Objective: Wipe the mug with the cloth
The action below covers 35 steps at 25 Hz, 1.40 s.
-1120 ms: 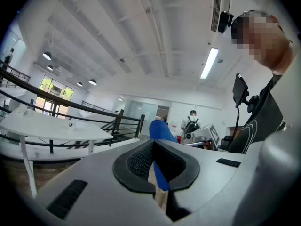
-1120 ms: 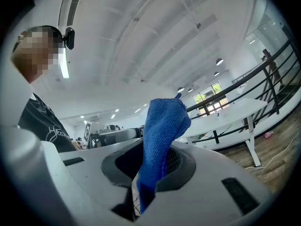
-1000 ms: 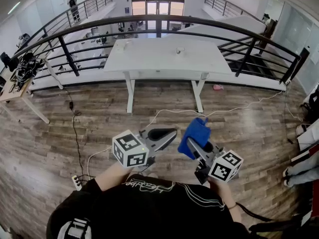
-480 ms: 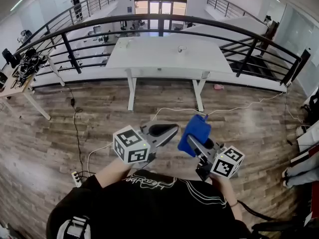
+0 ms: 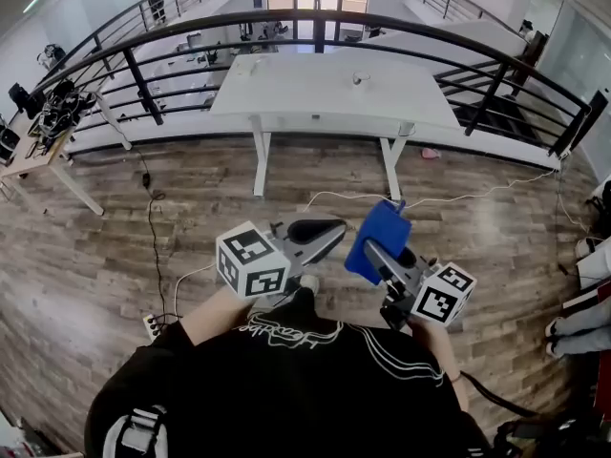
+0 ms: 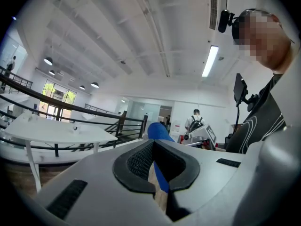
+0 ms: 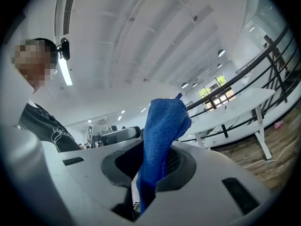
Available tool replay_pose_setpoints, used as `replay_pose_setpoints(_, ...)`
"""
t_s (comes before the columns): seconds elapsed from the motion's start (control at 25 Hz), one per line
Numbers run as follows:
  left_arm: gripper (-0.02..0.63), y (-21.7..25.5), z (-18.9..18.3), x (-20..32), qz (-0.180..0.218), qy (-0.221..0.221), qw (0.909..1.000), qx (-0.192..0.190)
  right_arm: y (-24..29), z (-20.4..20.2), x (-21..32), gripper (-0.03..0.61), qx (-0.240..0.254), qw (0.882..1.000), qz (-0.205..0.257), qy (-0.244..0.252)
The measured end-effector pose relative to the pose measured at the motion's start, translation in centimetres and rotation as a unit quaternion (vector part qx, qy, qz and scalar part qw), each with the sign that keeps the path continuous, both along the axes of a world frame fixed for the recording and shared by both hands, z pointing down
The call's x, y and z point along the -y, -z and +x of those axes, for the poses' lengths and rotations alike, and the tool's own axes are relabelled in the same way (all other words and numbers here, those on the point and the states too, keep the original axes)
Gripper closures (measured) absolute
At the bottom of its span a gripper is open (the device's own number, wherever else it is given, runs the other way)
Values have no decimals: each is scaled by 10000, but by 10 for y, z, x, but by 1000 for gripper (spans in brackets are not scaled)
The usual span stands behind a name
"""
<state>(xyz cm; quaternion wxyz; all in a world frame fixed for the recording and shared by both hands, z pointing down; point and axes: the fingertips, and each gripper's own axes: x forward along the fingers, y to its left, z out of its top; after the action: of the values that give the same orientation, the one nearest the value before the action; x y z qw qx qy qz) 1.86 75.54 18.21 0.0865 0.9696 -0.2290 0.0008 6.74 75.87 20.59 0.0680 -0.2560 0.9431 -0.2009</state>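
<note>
My right gripper is shut on a blue cloth, which sticks up out of its jaws; the right gripper view shows the cloth pinched between the pads. My left gripper is held beside it at chest height, shut with nothing in it. In the left gripper view the blue cloth shows beyond the closed tips. A small white mug-like object stands far off on a white table.
A black railing runs between me and the white table. Cables and a power strip lie on the wooden floor. A wooden desk with gear stands at the left. People and equipment are behind me.
Both grippers keep the same pose, the right one still shut on the cloth. The table and floor have shifted slightly in the head view.
</note>
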Motion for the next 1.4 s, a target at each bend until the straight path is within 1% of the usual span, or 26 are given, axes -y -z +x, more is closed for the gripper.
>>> replay_pose_setpoints(0.2,606,-15,-8,53,-93,-52,9999,-34,-13,-13,53,525,-22,9999,-170,17)
replay_pose_setpoints(0.36,606,-31,-22,126,-176,-12,9998,-109,-31,-24,122,525,-82,9996,-279,24)
replay_pose_setpoints(0.48,606,-45,-42,219,-395,58,9991,-138,-46,-39,213,525,-17,9983,-587,18)
replay_pose_setpoints(0.56,606,-56,-58,293,-561,147,9983,-65,-54,-48,284,525,4,9963,-855,-61)
replay_pose_setpoints(0.64,606,-65,-71,361,-597,219,9980,42,-60,-54,350,524,29,9948,-1004,-174)
replay_pose_setpoints(0.8,606,-65,-86,476,-415,50,9989,197,-65,-66,466,524,36,9946,-1014,-218)
replay_pose_setpoints(0.88,606,-65,-94,532,-450,-11,9987,235,-65,-72,522,524,45,9944,-1024,-273)
replay_pose_setpoints(1.0,606,-62,-105,608,-580,7,9982,142,-59,-76,599,525,37,9943,-972,-447)
replay_pose_setpoints(1.12,606,-76,-114,663,-734,83,9971,166,-64,-73,647,524,-92,9929,-988,-648)
replay_pose_setpoints(1.28,606,-101,-118,708,-1001,131,9947,179,-85,-63,680,525,-170,9885,-1260,-823)
replay_pose_setpoints(1.4,606,-106,-110,729,-916,56,9954,275,-98,-50,700,525,-140,9861,-1372,-924)
